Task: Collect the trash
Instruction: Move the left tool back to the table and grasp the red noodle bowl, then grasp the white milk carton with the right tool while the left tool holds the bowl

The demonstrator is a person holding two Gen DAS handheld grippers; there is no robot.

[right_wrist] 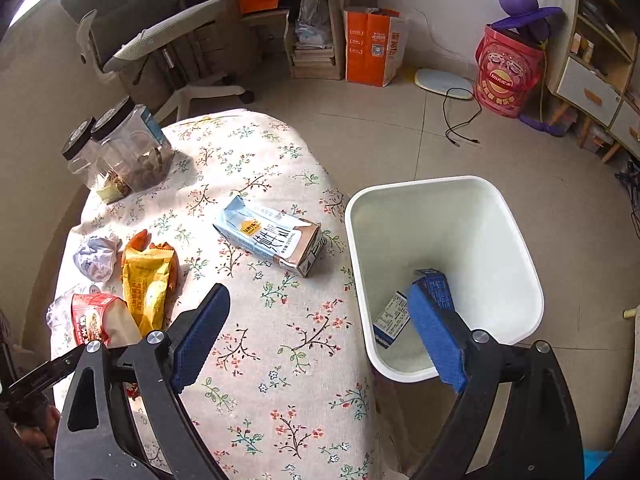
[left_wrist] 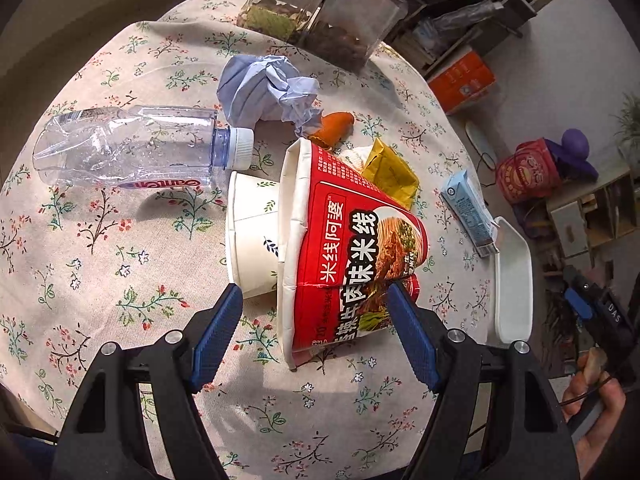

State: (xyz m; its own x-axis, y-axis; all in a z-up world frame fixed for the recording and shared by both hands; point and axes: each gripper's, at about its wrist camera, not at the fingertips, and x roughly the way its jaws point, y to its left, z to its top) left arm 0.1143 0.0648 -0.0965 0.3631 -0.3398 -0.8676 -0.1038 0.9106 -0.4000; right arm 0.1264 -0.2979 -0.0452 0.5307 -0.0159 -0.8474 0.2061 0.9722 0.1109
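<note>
L gripper (left_wrist: 314, 300) was spread wide, nothing clamped. The red noodle cup (left_wrist: 344, 248) lay on its side just ahead of the tips, crushed rim toward the L finger (left_wrist: 218, 332), R pad touching or nearly touching the cup wall, can't tell which. White paper cup (left_wrist: 252, 236) sat tucked against the noodle cup's mouth, ahead of the L finger.

R gripper (right_wrist: 316, 332) was also released and empty. One finger hung over the tablecloth (right_wrist: 280, 360), the other over the white bin (right_wrist: 516, 240). A blue box (right_wrist: 434, 284) already lay in the bin, just past the R pad. Milk carton (right_wrist: 272, 240) lay on the cloth ahead of the tips, near the table edge by the bin.

Judgement: step in hand = L grab on the noodle cup. To do it well:
- push fwd so both pads straddle the cup's body, not the flared rim
- keep the L finger clear of the paper cup, or it gets dragged along
- squeeze gently, the wall's already creased and prob collapses
- lift before swinging to the bin

R side looked free to take the carton next. Crushed bottle (left_wrist: 128, 148), blue paper wad (left_wrist: 264, 88) and yellow wrapper (left_wrist: 390, 172) lay farther ahead of the L tips, still to collect.
</note>
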